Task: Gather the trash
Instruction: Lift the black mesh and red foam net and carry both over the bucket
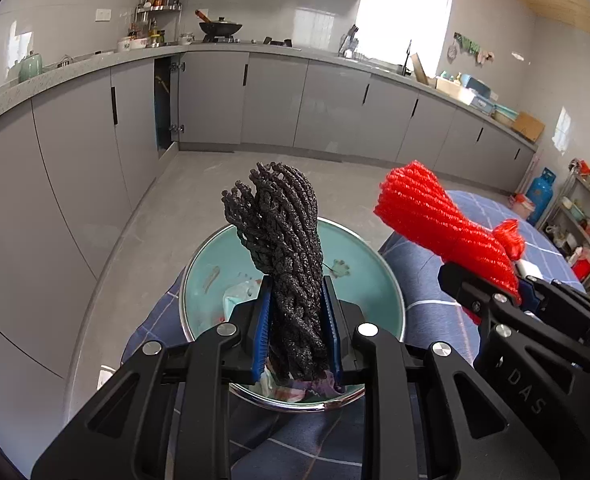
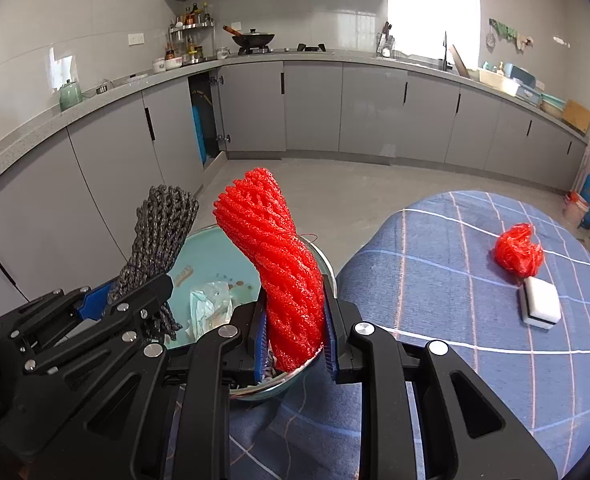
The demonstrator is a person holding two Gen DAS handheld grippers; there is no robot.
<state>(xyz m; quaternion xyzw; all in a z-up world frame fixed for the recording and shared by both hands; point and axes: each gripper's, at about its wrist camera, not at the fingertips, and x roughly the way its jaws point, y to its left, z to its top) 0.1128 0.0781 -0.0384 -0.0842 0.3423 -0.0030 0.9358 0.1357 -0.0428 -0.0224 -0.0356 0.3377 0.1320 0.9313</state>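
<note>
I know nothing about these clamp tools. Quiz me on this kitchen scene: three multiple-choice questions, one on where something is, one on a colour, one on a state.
1. Where does the small red mesh ball lie?
A. In the bowl
B. On the blue checked tablecloth, by a white block
C. On the floor

2. What colour is the foam net in the left gripper?
A. Black
B. Yellow
C. White

3. How is the right gripper?
A. Open, empty
B. Out of sight
C. Shut on the red foam net

Answers: 1 B, it rests on the cloth. 2 A, the strands are dark. 3 C, both jaws press the net, above the teal bowl.
</note>
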